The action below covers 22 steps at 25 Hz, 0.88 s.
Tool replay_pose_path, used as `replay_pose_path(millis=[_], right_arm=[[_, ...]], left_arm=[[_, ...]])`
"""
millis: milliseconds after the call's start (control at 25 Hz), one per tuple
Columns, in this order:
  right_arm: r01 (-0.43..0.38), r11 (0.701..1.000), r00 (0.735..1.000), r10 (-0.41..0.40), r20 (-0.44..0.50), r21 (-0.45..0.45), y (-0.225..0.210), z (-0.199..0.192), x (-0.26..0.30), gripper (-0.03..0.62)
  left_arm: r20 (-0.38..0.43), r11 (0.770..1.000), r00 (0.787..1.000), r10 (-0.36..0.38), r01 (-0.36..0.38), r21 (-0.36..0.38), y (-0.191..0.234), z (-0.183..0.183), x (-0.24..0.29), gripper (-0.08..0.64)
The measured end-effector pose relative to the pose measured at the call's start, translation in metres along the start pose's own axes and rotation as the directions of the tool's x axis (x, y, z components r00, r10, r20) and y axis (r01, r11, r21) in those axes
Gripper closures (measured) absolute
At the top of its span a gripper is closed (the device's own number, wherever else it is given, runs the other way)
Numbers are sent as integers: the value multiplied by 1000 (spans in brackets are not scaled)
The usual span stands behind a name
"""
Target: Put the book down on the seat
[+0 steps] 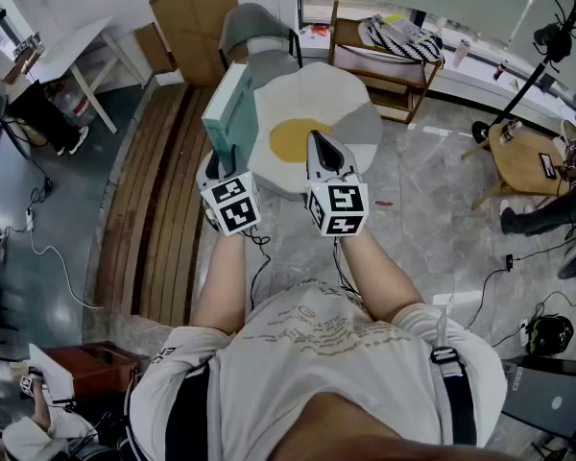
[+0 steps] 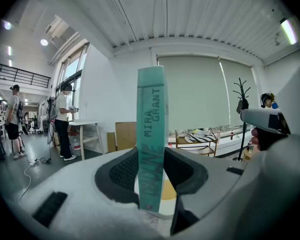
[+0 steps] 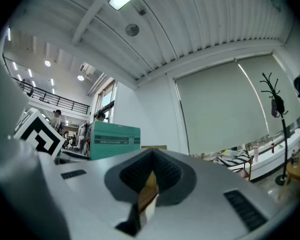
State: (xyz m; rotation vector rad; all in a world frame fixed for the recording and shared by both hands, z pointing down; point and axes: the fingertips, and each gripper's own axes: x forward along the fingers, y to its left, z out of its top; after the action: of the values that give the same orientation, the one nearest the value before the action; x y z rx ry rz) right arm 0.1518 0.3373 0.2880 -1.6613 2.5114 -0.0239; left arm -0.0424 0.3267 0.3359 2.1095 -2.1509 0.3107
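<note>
A teal book (image 1: pixel 228 113) stands upright in the air, its lower end clamped in my left gripper (image 1: pixel 221 159). In the left gripper view its spine (image 2: pixel 151 134) rises straight between the two jaws, which are shut on it (image 2: pixel 151 186). Just ahead and below is the seat (image 1: pixel 312 94), a white egg-shaped cushion with a yellow yolk (image 1: pixel 296 138). My right gripper (image 1: pixel 324 154) hovers over the seat's near edge, to the right of the book. Its jaws (image 3: pixel 149 184) are shut with nothing between them. The right gripper view shows the book's cover (image 3: pixel 115 140) to its left.
A slatted wooden platform (image 1: pixel 163 209) runs along the left. Behind the seat stand a grey chair (image 1: pixel 254 29) and a low wooden shelf (image 1: pixel 389 60). A round wooden table (image 1: pixel 528 157) and a coat stand (image 1: pixel 542 51) are at the right, a white table (image 1: pixel 72 51) and people at the far left.
</note>
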Motion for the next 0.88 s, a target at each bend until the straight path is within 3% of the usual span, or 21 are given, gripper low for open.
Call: replay_pose_path(millis=[400, 880], right_arm=[[23, 999, 999, -22, -47, 25, -28, -17, -7, 565], [-42, 997, 999, 43, -14, 61, -55, -10, -20, 565]], left_arm=[[-8, 1000, 1000, 6, -6, 18, -27, -6, -2, 390], [-19, 999, 1000, 25, -24, 32, -61, -4, 1, 390]])
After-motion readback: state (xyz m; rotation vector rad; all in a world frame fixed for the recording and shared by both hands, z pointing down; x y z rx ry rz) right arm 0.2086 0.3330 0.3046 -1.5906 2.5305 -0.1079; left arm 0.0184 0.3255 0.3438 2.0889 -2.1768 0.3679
